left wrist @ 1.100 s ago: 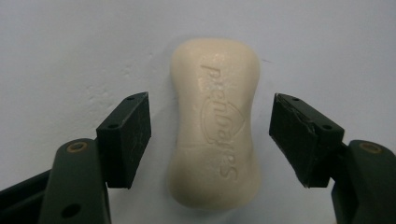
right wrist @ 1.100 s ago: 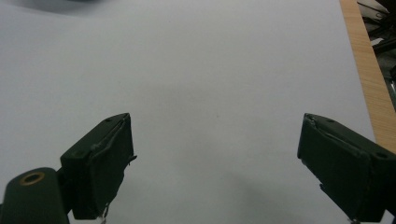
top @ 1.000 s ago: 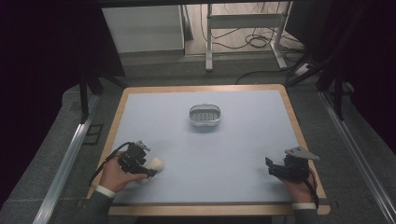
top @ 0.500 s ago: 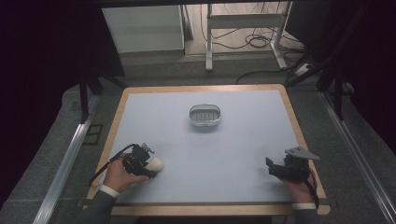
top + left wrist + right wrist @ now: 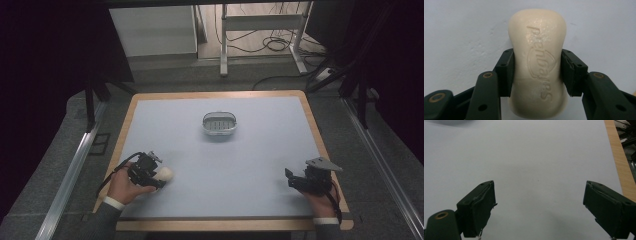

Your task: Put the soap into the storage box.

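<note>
A cream bar of soap (image 5: 537, 47) with embossed lettering lies on the pale blue table top (image 5: 260, 150) near its front left corner. My left gripper (image 5: 537, 66) is shut on it; its jaws have just been closing, and both black pads (image 5: 506, 70) press the bar's narrow waist. From above, the soap (image 5: 167, 173) sticks out to the right of the left gripper (image 5: 158, 175). My right gripper (image 5: 291, 179) rests near the front right corner. In its own view the right gripper (image 5: 539, 205) stands open over bare table, nothing between its jaws.
A white oval soap dish (image 5: 219, 124) with a slotted insert sits at the table's middle, toward the back. The table has a wooden rim (image 5: 320, 145). Beyond it are a dark floor, cables and a metal desk frame (image 5: 260, 35).
The left gripper's jaws closed onto the soap bar. The left hand shifted only slightly. The right hand and gripper stayed where they were.
</note>
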`<state>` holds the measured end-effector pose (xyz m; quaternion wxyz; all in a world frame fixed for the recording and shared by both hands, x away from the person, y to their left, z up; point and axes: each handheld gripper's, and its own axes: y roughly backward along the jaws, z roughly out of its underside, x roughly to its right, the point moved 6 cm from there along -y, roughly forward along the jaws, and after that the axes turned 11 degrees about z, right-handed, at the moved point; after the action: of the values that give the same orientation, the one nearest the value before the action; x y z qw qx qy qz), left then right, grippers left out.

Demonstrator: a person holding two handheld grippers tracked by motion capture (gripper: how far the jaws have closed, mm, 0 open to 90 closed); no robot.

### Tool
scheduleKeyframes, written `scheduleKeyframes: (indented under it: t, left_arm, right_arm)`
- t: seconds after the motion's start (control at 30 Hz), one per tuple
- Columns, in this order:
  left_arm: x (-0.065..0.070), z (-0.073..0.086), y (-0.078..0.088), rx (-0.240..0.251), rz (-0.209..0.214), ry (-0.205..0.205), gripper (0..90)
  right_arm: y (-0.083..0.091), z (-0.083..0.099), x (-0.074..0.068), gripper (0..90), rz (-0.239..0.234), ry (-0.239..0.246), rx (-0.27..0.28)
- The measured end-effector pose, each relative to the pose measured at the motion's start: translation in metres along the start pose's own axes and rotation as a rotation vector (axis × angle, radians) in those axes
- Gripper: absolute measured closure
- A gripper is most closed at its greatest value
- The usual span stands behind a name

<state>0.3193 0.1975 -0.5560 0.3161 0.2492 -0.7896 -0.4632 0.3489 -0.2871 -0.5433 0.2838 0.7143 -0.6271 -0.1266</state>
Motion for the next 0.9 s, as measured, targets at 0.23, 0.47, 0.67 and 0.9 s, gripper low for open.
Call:
scheduleKeyframes:
  t: [0.23,0.47,0.67,0.9]
  left_arm:
    - [-0.003,0.000,0.011,0.026,0.003,-0.002,49.6]
    - [-0.003,-0.006,0.024,0.062,0.003,-0.010,49.6]
    - [-0.002,-0.010,0.028,0.072,0.004,-0.021,49.6]
    - [-0.002,-0.018,0.032,0.075,0.005,-0.040,49.6]
  right_arm:
    - [0.000,0.000,0.001,10.5,0.002,0.000,0.000]
    - [-0.001,0.001,0.002,10.5,0.007,-0.003,-0.004]
    - [-0.001,0.002,0.003,10.5,0.010,-0.006,-0.007]
    - [-0.002,0.003,0.002,10.5,0.008,-0.005,-0.011]
